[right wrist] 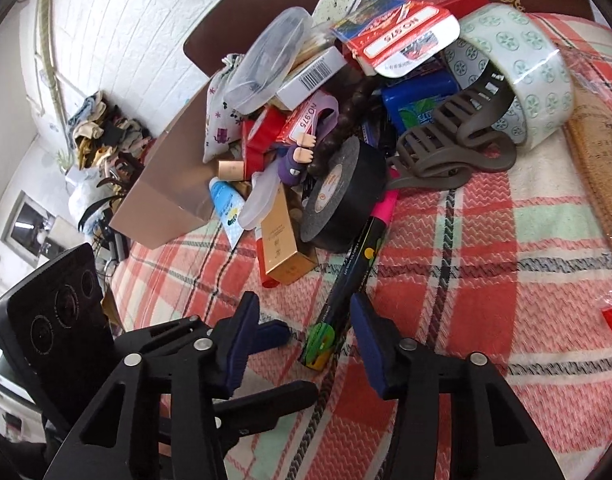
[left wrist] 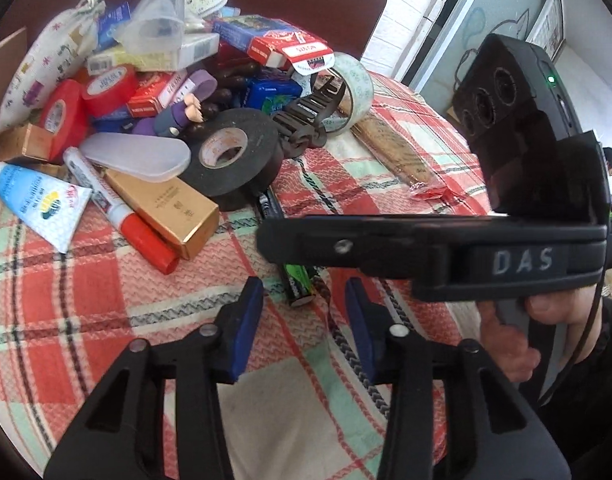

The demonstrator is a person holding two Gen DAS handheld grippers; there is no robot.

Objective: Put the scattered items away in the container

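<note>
A long black marker pen with a pink top and a green end (right wrist: 348,276) was seen lying on the red, green and cream checked cloth (right wrist: 486,240). Its green end was found between the two blue pads of the right gripper (right wrist: 301,340), which were spread wide apart, with nothing pinched. No pad could be seen touching the pen. In the left wrist view, the same pen (left wrist: 299,284) was seen just ahead of the left gripper (left wrist: 303,326), partly hidden under the black arm of the right gripper (left wrist: 426,248). The left gripper's blue pads were also spread apart and nothing was held between them.

A flat brown cardboard box (right wrist: 165,184) was seen at the far side, tipped so that a heap of things spilled from it onto the cloth. In the heap were seen a fat black roll of tape (right wrist: 342,196), a shiny gold box (right wrist: 283,248), a blue and white tube (right wrist: 227,208), a clear plastic case (right wrist: 265,60), a red card pack (right wrist: 402,36), a flowery cloth bag (left wrist: 45,64) and red tape rolls (left wrist: 105,88). A brown plastic hair claw (right wrist: 450,148) was hooked through a see-through tape roll with green flowers (right wrist: 522,72), beside the heap.
</note>
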